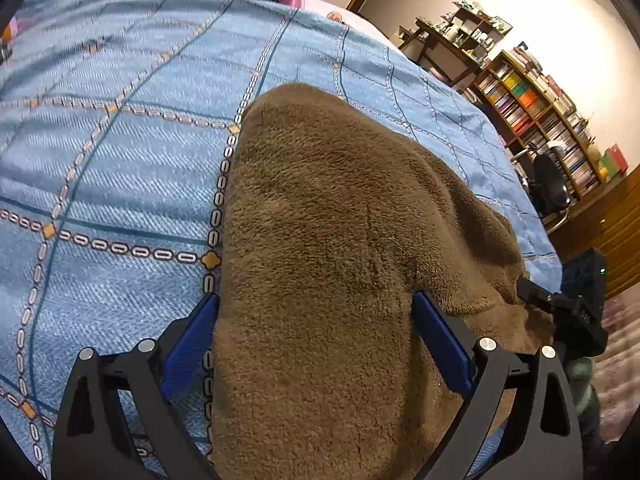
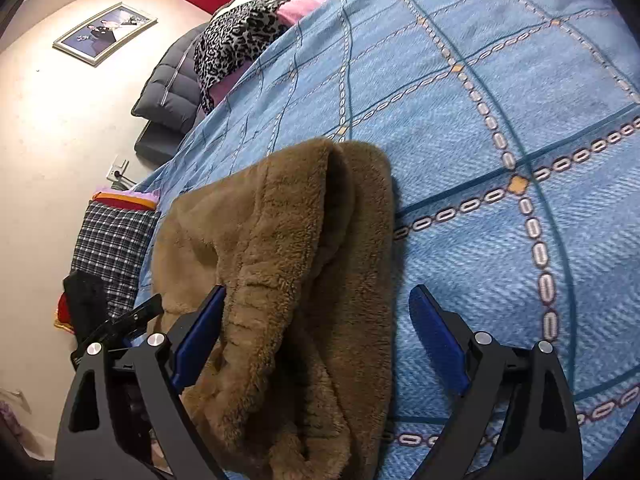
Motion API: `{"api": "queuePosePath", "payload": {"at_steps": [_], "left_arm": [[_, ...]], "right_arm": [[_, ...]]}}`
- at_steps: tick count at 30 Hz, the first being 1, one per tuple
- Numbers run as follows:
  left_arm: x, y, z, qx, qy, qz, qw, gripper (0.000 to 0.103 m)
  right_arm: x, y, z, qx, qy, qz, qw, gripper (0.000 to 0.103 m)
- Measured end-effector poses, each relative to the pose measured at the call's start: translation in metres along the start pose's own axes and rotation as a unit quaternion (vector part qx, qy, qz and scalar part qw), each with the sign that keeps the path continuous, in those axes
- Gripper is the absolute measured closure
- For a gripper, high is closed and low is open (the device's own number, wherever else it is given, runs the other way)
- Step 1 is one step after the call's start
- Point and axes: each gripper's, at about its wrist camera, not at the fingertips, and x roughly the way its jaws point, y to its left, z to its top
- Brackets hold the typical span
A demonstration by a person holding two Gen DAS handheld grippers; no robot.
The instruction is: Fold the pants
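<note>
Folding is under way: the brown fleece pants (image 1: 332, 248) lie doubled on the blue bedspread (image 1: 104, 168), running straight ahead from both pairs of jaws. Your left gripper (image 1: 316, 340) has its jaws set wide with the fabric filling the gap; whether the pads actually press on it I cannot tell. Your right gripper (image 2: 316, 336) has its jaws apart, one blue pad against the fleece edge and the other over bare bedspread, so nothing is pinched there.

To finish this step well, judge whether the layers sit square. Ahead of the right jaws the upper layer bulges and opens into a pocket rather than lying flat. Smooth that ridge down before you take the next grip. When you do pinch, gather every layer at the near edge, not only the top one, since thick pile slips. Keep both grippers level with each other so the next fold lands even.
</note>
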Motion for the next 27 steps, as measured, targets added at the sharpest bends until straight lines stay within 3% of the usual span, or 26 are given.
{"api": "queuePosePath", "payload": {"at_steps": [7,18,27], "left_arm": [[-0.001,-0.004,-0.003,0.006,0.004,0.012,0.9999,0.008],[0.005,0.0,-0.001,-0.007,0.019,-0.003,0.9998,0.008],[0.009,-0.005,0.002,-0.014,0.028,-0.01,0.9995,0.008]], "right_arm": [[0.007,0.01,-0.001,-0.017,0.008,-0.008,1.0,0.011],[0.014,0.014,0.001,-0.025,0.012,-0.005,1.0,0.011],[0.017,0.019,0.0,-0.034,0.012,-0.003,0.999,0.019]]}}
